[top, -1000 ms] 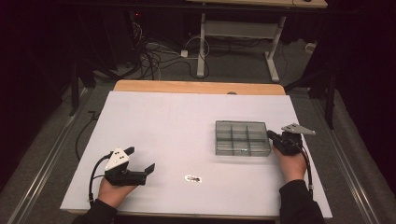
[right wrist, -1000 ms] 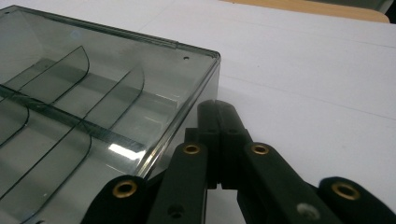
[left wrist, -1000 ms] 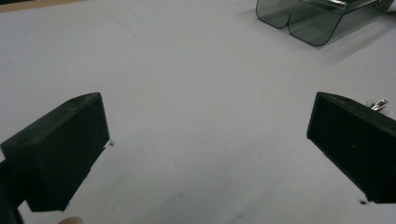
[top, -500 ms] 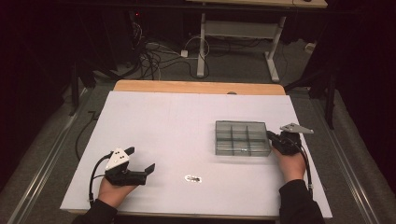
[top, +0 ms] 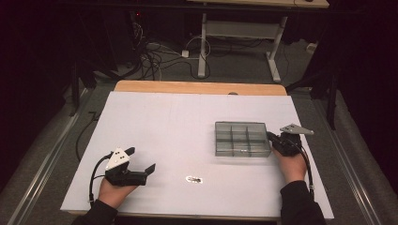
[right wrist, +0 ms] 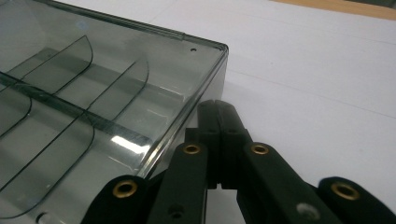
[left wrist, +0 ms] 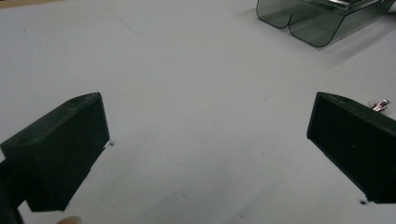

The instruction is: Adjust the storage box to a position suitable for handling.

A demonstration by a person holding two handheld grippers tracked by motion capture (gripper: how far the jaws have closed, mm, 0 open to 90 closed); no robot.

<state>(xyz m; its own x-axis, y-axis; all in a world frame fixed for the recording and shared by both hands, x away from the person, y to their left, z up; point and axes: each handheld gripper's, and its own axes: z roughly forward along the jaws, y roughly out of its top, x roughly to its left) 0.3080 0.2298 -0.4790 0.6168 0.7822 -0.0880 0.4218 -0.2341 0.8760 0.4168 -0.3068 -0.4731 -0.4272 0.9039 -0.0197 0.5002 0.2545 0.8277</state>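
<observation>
Table: white sheet over a wooden top, dark room behind, cables and a desk frame on the floor beyond the far edge.
Box point(top: 242, 138): clear grey organiser tray with divided compartments, toward the table's right edge, about midway between near and far edges; compartments look empty from what shows.
Right gripper point(top: 277, 139): at the box's right wall, near its near-right corner; jaws together, tips against or just beside the wall in the right gripper view point(right wrist: 215, 109). No wall shows between the jaws, so it reads as a press on the box, not a grip.
Clip point(top: 193, 179): small metal piece, lying by itself near the near edge, about mid-width, well apart from the box.
Left gripper point(top: 141, 160): near the near-left corner, resting on the sheet, jaws wide apart with nothing between them; pointed toward the clip, which peeks past its right jaw in the left gripper view point(left wrist: 381, 104).
Step in hand: likely steadying the box with the right gripper while the left readies to fetch the clip.
Next move: left gripper needs to slide toward the clip, straddle it low to the sheet and close; a thin flat piece may slip, so a square approach matters.
</observation>
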